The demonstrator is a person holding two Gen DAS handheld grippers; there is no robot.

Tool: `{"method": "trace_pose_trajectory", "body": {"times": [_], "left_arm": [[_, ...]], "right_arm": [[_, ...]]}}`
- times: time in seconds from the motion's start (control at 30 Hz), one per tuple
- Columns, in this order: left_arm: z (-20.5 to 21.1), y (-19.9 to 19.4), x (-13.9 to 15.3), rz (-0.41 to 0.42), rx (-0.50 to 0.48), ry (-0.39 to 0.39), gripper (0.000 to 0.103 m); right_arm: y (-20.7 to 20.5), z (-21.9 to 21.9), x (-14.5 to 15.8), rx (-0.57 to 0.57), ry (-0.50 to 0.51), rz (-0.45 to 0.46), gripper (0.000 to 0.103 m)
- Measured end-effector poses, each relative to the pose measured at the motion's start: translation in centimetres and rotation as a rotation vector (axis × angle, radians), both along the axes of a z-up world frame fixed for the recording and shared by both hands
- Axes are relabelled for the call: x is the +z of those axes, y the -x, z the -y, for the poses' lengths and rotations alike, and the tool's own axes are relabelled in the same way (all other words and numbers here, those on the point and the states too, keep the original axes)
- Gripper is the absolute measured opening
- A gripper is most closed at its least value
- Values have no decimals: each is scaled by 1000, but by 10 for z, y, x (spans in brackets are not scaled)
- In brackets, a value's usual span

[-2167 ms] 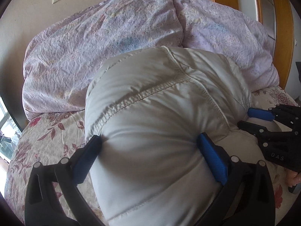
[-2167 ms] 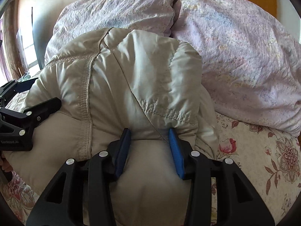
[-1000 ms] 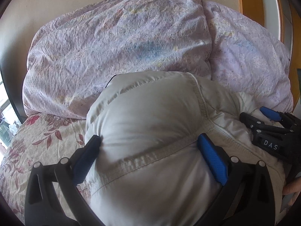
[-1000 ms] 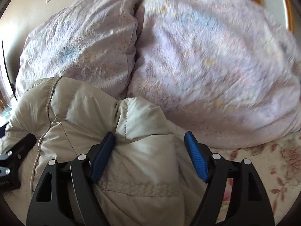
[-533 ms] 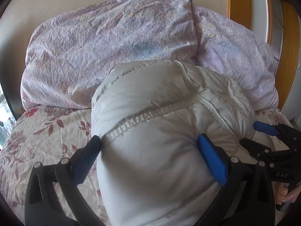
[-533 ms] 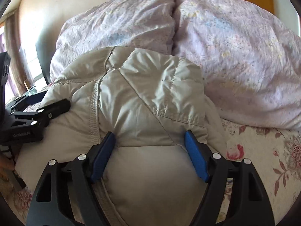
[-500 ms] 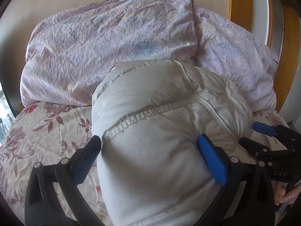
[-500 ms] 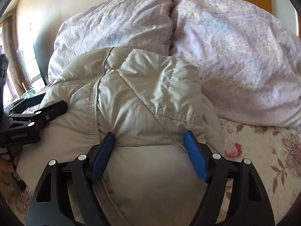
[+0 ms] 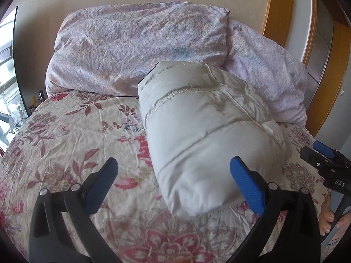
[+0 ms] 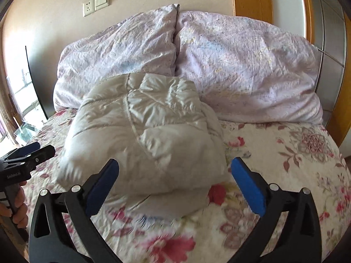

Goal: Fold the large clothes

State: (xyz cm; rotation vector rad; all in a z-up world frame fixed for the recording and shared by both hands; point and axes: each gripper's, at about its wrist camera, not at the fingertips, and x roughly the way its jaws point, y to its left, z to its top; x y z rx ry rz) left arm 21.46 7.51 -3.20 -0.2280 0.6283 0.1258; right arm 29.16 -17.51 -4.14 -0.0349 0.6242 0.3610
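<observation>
The right gripper [image 10: 174, 180] is released: its jaws are opening and stand wide apart, with the near end of the folded jacket [image 10: 144, 135] in line between them but untouched by either blue pad. The left gripper [image 9: 173, 184] is also released, jaws spread wide; its right-side pad sits just beside the jacket's near end without pressing on it.

Readable markings: the body of the right gripper, seen at the right edge of the left wrist view, bears the white letters "DAS". The left gripper body, seen at the left edge of the right wrist view, carries a small white label too small to read.

Materials and shapes:
- Jacket: pale beige quilted down fabric with a slight sheen, puffed, with stitched seams. It is folded into a compact rounded bundle lying on the bedsheet [image 9: 65, 135], its far end against the pillows.
- Bedsheet: cream cloth, creased, printed with red and pink flowers.
- Pillows [image 10: 241, 70]: two, side by side against the wall, in wrinkled lilac covers.
- Gripper frames: black plastic with silver screw heads; pads are blue and textured.
- Wall: a white socket and switch plate [image 10: 95, 3].
</observation>
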Motion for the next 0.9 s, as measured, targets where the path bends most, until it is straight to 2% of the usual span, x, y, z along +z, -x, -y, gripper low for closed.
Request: {"method": "trace_pose_trajectory", "body": {"times": [0.13,0.27,0.47,0.63,0.9], "left_arm": [[14,26,3,1,-14,-19,101],[24,45,5,11,-21,-20,101],[32,59,8,-6,-48,7,101],[40,64,8,-18,-53,-15,101],[41,64,5,-41,-53,-1,101]], "right_arm": [[24,6,0,-17,-48,-58,102],[48,13,2,-38,-87,-68,102],[74,16,3,-70,-61,-54,102],[83,14,-3,-71,-58,-87,102],[80,11,-10,-59,-63,-130,102]]}}
